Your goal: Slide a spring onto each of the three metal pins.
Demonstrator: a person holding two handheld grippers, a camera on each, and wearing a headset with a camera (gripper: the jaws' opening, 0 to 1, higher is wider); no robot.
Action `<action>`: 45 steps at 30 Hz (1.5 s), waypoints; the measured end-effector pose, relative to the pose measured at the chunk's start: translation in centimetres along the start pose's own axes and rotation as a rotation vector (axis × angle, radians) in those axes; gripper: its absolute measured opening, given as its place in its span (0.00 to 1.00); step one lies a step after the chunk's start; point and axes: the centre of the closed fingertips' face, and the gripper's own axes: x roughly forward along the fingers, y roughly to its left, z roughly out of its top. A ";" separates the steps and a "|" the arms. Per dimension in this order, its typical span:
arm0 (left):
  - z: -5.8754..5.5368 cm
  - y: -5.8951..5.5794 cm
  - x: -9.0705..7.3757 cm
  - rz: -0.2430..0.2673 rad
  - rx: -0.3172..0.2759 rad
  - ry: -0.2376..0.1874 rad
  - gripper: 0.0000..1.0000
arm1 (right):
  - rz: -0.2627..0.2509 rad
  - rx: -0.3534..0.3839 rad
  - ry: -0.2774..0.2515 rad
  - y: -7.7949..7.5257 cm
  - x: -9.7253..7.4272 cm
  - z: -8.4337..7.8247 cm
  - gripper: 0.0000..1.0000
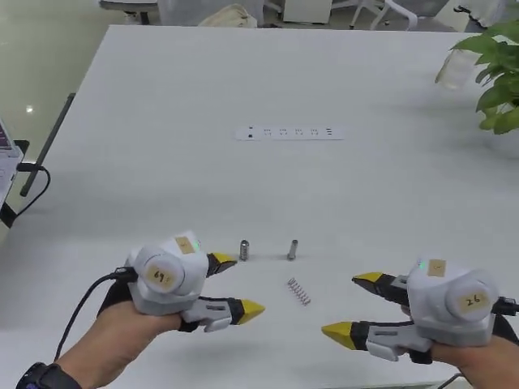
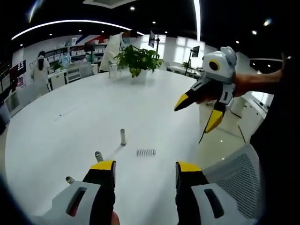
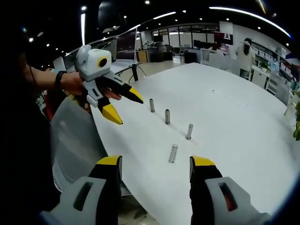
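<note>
Left gripper and right gripper flank the spring, jaws wide, empty. Spring lies flat on surface; pins stand just beyond it. Best: pinch mid-coil lightly, then tilt upright.

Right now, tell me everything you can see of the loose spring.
The spring is a small bare-metal coil lying loose on its side on the white table. It sits near the three upright pins but apart from them, between the open left tool and right tool; neither touches it.
</note>
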 end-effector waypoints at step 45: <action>-0.8 -1.7 10.3 -0.182 0.061 0.096 0.41 | -0.017 0.083 0.003 -1.1 -1.2 -1.6 0.52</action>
